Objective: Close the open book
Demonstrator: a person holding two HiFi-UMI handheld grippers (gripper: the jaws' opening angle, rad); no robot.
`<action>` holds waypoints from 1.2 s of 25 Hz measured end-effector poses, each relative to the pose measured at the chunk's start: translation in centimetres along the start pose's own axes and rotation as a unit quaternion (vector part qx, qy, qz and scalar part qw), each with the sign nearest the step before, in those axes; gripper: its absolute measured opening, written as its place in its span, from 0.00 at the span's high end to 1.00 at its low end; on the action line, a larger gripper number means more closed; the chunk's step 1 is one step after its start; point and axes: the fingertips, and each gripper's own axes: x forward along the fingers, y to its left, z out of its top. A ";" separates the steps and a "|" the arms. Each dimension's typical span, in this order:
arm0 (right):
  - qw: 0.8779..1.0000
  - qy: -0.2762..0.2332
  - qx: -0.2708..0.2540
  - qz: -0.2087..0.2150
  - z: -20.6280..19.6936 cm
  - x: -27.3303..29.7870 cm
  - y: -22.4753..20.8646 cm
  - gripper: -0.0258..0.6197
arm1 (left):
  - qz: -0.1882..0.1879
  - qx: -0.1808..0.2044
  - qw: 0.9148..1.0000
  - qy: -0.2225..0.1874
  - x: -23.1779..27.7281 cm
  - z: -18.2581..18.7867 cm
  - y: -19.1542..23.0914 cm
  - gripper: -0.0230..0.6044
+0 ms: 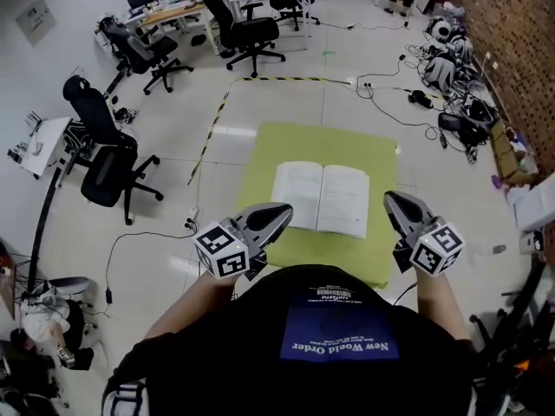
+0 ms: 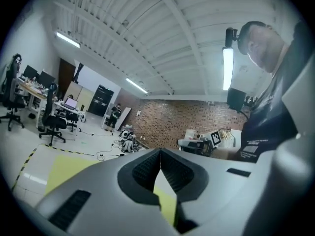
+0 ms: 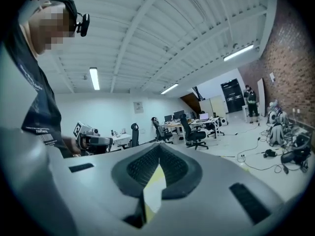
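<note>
Head view, looking down on a person standing at a floor mat. The blue patch on the black shirt (image 1: 338, 347) reads "New World Order", inverted from this angle. The print on the book's pages is too small to read. Each gripper carries a cube of black-and-white square markers.

The pale glossy floor (image 1: 286, 111) bears a yellow-green mat (image 1: 260, 159), with black-and-yellow tape (image 1: 290, 79) beyond its far edge. Office chairs (image 1: 108, 159) and desks (image 1: 173, 7) stand to the left and at the back. Loose cables (image 1: 399, 102) run toward a brick wall (image 1: 512, 24) on the right.

The open book (image 1: 321, 198) lies pages up near the middle of the mat, slightly toward its right edge.

The left gripper (image 1: 282, 211) and right gripper (image 1: 395, 202) hang near the mat's near edge, flanking the book and clear of it. In each gripper view the jaws meet at the tips, left (image 2: 160, 154) and right (image 3: 158, 151), with nothing between them.
</note>
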 end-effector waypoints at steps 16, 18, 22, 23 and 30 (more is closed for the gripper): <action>0.997 0.042 0.020 -0.062 -2.1 6.3 0.8 0.98 | -0.081 0.016 0.992 0.093 2.1 -4.3 6.5 0.95; 0.995 0.046 0.022 -0.085 -2.4 7.0 1.6 0.98 | -0.100 0.029 0.988 0.112 1.6 -5.8 7.5 0.95; 0.991 0.063 0.034 -0.113 -4.2 6.8 2.6 0.98 | -0.128 0.056 0.977 0.159 2.0 -9.2 7.9 0.87; 0.990 0.067 0.036 -0.116 -4.5 6.2 2.4 0.98 | -0.132 0.059 0.974 0.172 2.6 -10.0 7.6 0.84; 0.990 0.052 0.056 -0.116 -5.6 2.6 -2.0 0.98 | -0.105 0.146 0.950 0.255 8.6 -14.3 4.8 0.65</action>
